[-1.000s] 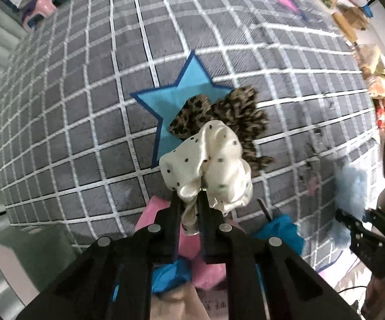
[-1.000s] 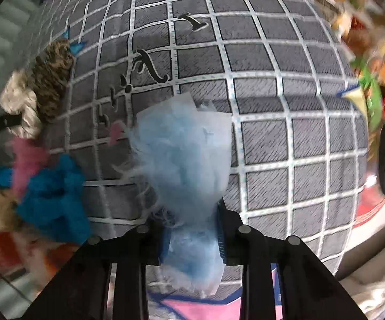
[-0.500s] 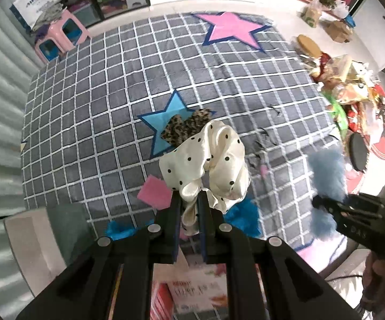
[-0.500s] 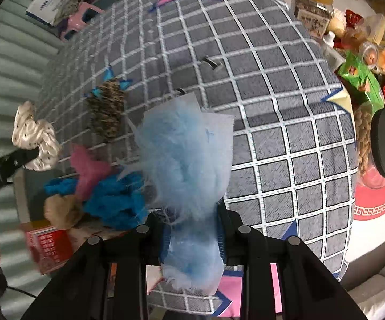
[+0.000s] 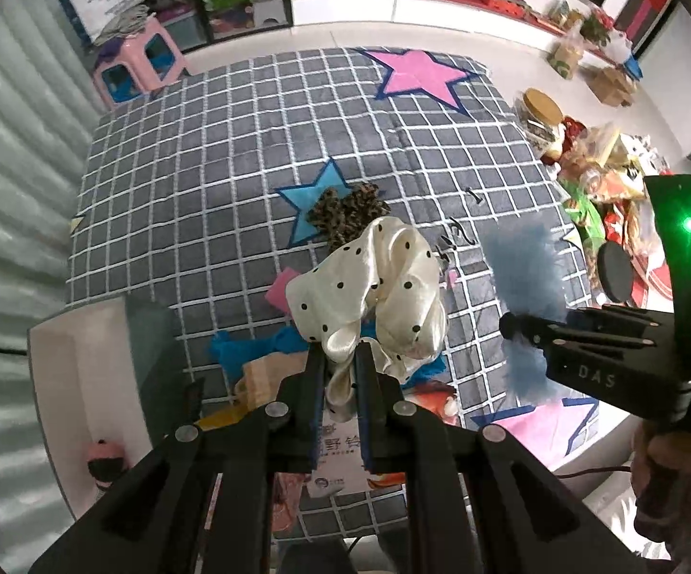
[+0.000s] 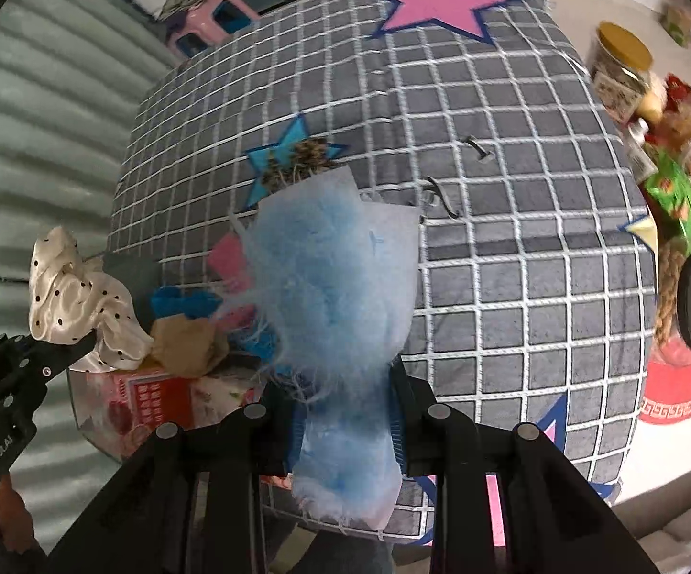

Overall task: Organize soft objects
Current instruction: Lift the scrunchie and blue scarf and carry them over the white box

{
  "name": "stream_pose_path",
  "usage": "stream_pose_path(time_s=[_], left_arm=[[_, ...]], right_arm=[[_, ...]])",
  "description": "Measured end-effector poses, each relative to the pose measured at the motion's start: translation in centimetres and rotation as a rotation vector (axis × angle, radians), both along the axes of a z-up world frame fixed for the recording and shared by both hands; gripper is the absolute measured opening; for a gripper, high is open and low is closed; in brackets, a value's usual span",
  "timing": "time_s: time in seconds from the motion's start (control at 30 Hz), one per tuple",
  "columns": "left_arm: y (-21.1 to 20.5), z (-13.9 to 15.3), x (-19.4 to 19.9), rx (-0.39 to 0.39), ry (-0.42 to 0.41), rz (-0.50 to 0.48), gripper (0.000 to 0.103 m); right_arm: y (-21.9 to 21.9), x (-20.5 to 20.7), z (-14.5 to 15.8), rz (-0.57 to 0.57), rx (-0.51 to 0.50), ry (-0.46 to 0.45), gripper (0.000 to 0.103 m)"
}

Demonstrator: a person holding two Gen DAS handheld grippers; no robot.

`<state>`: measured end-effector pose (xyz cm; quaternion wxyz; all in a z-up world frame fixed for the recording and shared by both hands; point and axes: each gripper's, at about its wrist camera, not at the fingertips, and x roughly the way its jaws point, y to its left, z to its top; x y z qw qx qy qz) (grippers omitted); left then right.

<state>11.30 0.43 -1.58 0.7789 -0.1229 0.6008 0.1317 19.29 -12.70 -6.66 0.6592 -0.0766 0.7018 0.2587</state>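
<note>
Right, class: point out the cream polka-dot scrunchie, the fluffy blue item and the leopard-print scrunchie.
cream polka-dot scrunchie point(image 5: 369, 282), left wrist view, satin folds.
fluffy blue item point(image 6: 335, 282), right wrist view, furry middle.
leopard-print scrunchie point(image 5: 345, 213), left wrist view, centre.

A grey checked bed with star patches carries the things. A leopard-print scrunchie lies on its blue star. Pink and blue cloths lie at its near edge.

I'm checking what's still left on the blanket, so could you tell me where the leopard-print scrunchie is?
The leopard-print scrunchie lies on the checked blanket, overlapping the right side of the blue star; in the left wrist view it sits just beyond the held cream polka-dot scrunchie.
</note>
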Motion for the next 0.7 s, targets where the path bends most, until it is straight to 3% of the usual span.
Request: stream_pose_path(time_s=[0.3, 0.7], left_arm=[[2.8, 1.0, -2.1, 0.006, -0.029, 0.110, 0.013], [5.7, 0.9, -4.7, 0.014, -0.024, 0.201, 0.013]], right_arm=[[4.6, -0.6, 1.9, 0.108, 0.021, -0.026, 0.030], [8.9, -2.1, 1.3, 0.208, 0.043, -0.021, 0.030]])
